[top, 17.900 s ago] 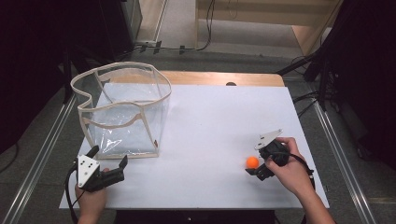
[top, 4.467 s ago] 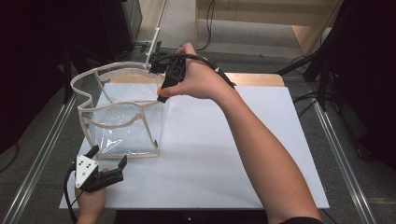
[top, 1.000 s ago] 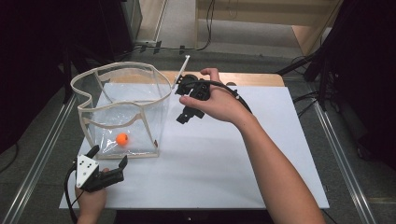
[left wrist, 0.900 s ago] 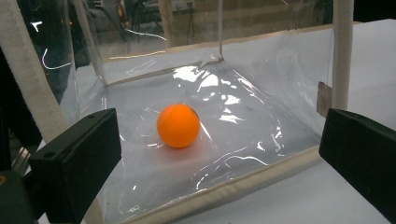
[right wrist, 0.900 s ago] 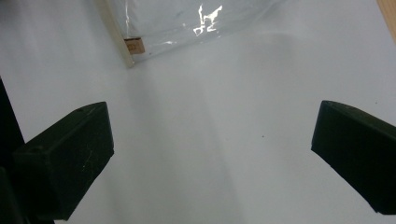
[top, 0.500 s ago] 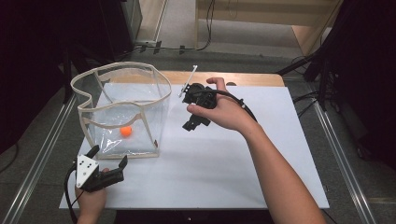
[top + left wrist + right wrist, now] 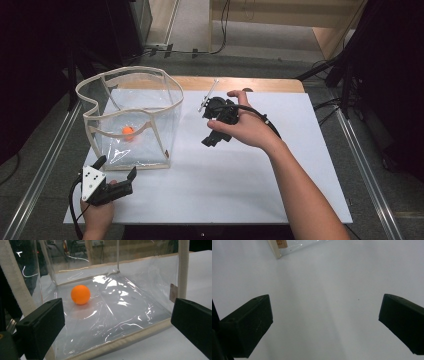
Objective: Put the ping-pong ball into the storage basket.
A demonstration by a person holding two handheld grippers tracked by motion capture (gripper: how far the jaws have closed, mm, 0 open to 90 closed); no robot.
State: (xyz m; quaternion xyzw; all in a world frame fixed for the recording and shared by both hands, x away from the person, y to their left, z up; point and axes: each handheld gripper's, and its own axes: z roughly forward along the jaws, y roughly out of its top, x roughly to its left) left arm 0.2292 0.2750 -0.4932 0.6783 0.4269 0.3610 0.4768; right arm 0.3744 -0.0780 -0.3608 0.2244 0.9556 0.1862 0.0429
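Surface (image 7: 260, 175): a flat white rectangular top with a wooden strip along its far edge, carrying everything I work with.

Bag (image 7: 131, 117): a clear plastic open-topped container with cream fabric edging, standing upright on the left half of the surface. In my left tool view its near bottom seam runs between the jaws, and the plastic floor shows creases and glare.

My right tool (image 7: 216, 131): a black two-jaw unit held in my right hand (image 7: 247, 131), raised above the middle of the surface, to the right of the bag and apart from it. In the right tool view the jaws stand wide apart with bare white surface between them and nothing gripped; a lower corner of the bag's cream edging shows at the top left of that view.

My left tool (image 7: 116, 175): a black two-jaw unit with a grey three-cornered plate on top, held in my left hand (image 7: 97, 216) at the near left corner of the surface, just in front of the bag. Its jaws are spread wide, face the bag's near wall and grip nothing.

Ball (image 7: 80, 294): a small orange sphere resting on the floor of the bag, inside it, toward the left of the left tool view. In the high view it shows through the near wall, clear of both tools.
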